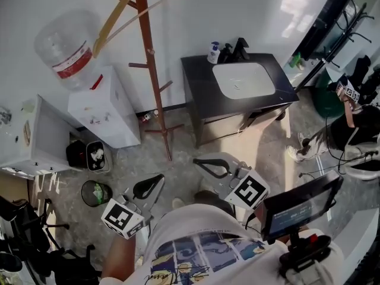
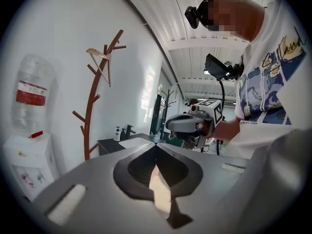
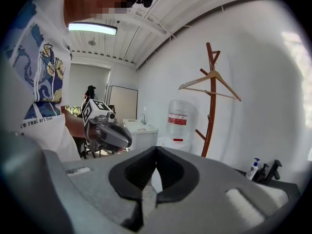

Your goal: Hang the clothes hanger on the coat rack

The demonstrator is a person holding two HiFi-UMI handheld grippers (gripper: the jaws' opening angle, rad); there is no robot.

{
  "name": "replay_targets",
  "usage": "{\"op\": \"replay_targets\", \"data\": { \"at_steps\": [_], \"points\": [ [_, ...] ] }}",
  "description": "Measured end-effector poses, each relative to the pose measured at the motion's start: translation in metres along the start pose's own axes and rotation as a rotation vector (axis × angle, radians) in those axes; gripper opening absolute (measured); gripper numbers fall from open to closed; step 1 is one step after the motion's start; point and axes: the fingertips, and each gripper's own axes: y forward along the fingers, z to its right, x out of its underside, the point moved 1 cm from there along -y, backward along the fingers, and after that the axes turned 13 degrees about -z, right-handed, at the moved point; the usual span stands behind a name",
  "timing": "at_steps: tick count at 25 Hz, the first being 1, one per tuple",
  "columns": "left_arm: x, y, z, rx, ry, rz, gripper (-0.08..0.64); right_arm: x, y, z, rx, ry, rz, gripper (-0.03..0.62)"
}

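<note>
The wooden clothes hanger (image 1: 120,9) hangs on an upper peg of the brown coat rack (image 1: 153,70) against the white wall. Both grippers are low and well short of the rack, close in front of my body. My left gripper (image 1: 158,180) has its jaws together with nothing between them. My right gripper (image 1: 198,161) is also shut and empty. In the left gripper view the hanger (image 2: 100,61) sits high on the rack (image 2: 91,116), with the right gripper (image 2: 186,124) off to the right. The right gripper view shows the hanger (image 3: 210,85) on the rack (image 3: 211,112).
A white water dispenser (image 1: 102,113) with a bottle (image 1: 64,46) stands left of the rack. A black sink cabinet (image 1: 237,94) stands to its right. A small bin (image 1: 95,192) is on the floor at left. Another person (image 1: 350,126) sits at far right.
</note>
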Motion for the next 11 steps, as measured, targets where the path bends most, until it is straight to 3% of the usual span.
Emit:
{"op": "replay_targets", "data": {
  "at_steps": [11],
  "points": [
    [0.000, -0.022, -0.028, -0.042, -0.014, 0.038, 0.012, -0.012, 0.022, -0.013, -0.028, -0.026, -0.044, -0.002]
  ]
}}
